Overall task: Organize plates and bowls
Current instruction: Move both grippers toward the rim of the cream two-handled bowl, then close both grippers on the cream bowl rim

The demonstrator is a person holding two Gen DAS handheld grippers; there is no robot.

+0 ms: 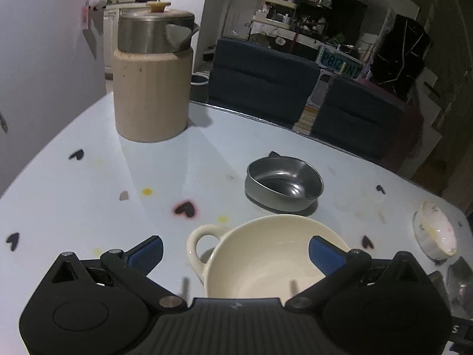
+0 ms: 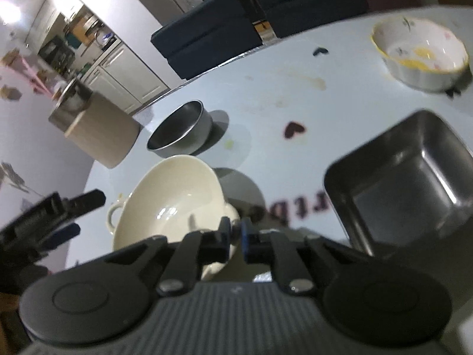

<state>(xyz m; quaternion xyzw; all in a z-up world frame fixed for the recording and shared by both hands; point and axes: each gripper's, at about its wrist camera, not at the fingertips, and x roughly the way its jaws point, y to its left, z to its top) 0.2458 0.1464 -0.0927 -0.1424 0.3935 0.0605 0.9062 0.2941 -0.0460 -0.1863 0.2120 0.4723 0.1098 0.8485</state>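
Note:
A cream two-handled bowl (image 1: 266,254) sits on the pale table, also in the right wrist view (image 2: 174,195). My left gripper (image 1: 235,251) is open above the bowl, its blue right pad (image 1: 325,254) over the bowl and its left pad outside the handle. My right gripper (image 2: 235,233) is shut on the bowl's near handle and holds the bowl tilted. A round steel bowl (image 1: 283,183) stands just beyond, also in the right wrist view (image 2: 180,130). A floral white bowl (image 2: 419,53) with yellow residue sits at the far right.
A square steel tray (image 2: 405,177) lies right of the cream bowl. A beige canister with a metal pot on top (image 1: 152,88) stands at the back left. Dark blue chairs (image 1: 260,77) line the table's far edge (image 1: 266,119).

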